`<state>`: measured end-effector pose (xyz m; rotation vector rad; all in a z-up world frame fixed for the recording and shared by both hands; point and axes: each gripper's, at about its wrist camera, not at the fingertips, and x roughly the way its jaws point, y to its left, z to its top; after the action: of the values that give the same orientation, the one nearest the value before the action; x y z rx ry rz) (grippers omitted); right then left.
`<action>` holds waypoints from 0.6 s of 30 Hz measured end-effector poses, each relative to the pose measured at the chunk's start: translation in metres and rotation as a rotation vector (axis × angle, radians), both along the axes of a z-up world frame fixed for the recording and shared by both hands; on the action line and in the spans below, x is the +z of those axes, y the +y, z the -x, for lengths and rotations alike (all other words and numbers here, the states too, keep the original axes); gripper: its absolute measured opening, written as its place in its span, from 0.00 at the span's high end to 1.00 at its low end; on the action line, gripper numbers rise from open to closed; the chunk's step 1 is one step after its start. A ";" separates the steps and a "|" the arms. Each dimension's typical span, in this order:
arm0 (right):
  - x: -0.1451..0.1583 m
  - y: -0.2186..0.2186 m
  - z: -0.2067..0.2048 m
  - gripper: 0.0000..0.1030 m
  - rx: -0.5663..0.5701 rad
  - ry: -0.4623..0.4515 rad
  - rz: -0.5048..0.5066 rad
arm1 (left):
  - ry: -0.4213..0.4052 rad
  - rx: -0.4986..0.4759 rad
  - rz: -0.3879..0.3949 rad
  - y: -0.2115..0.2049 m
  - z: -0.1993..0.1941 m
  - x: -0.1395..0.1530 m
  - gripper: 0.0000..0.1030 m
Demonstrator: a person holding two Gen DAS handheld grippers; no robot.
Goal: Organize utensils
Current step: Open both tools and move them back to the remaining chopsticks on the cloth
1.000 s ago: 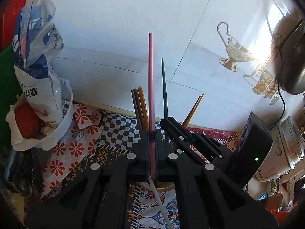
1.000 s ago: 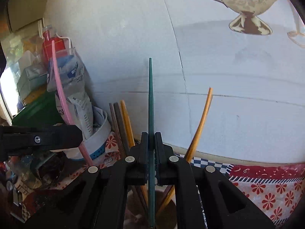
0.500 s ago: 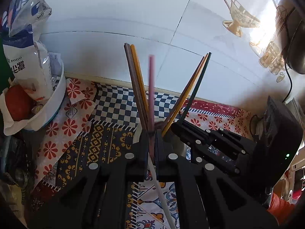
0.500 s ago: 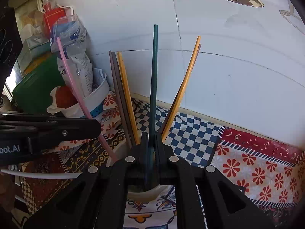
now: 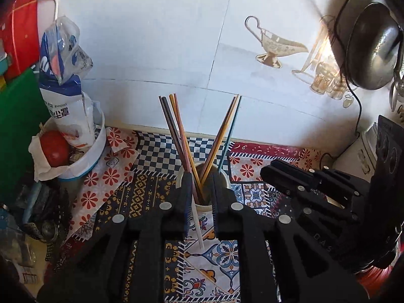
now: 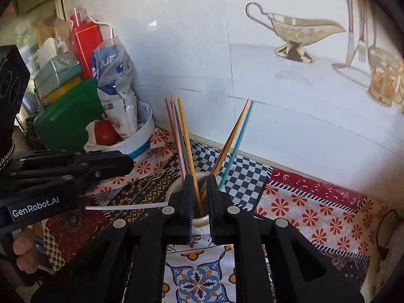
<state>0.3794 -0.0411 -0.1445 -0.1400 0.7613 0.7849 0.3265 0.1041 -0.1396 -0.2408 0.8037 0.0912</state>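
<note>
We see the worktop [image 5: 255, 194] covered in patterned cloths and running back to a white tiled wall [image 5: 151, 38]. In its far left corner a green box [image 6: 68, 116] stands beside a white bowl [image 5: 83, 161] that holds a tomato [image 5: 54, 149] and a blue-and-white bag [image 5: 63, 80]. A dark pan [image 5: 368, 48] hangs at the far right. Near the back edge, about midway along, stands a white cup [image 6: 202, 221]. The chopsticks [image 5: 181, 139] stand in it, fanned into two leaning bunches: pink, brown and orange lean left, while orange and teal [image 6: 236, 146] lean right. A white straw-like stick [image 5: 198, 229] seems to lie on the cloth before the cup. Our left gripper [image 5: 200, 189] has just been opening; its jaws stand slightly apart, gripping nothing, with the cup seen between them. Our right gripper [image 6: 198, 189] has likewise just been opening, jaws a little apart and empty.
</note>
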 end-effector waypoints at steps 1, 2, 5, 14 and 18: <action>0.005 -0.004 0.005 0.85 -0.007 -0.011 -0.002 | -0.010 -0.002 -0.007 -0.002 0.004 0.003 0.82; 0.012 -0.010 0.012 0.82 -0.017 -0.029 -0.002 | -0.022 -0.006 -0.016 -0.005 0.009 0.008 0.80; 0.022 -0.022 0.026 0.73 -0.047 -0.064 -0.009 | -0.053 -0.023 -0.037 -0.013 0.024 0.019 0.73; 0.033 -0.071 0.066 0.53 -0.180 -0.106 -0.002 | -0.053 -0.117 -0.072 -0.047 0.048 0.011 0.45; 0.017 -0.095 0.077 0.53 -0.255 -0.067 0.040 | 0.016 -0.191 -0.065 -0.073 0.045 -0.016 0.45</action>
<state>0.3025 -0.1364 -0.1272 -0.1023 0.7152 0.5207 0.2818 0.0314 -0.1561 -0.1017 0.8344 -0.0606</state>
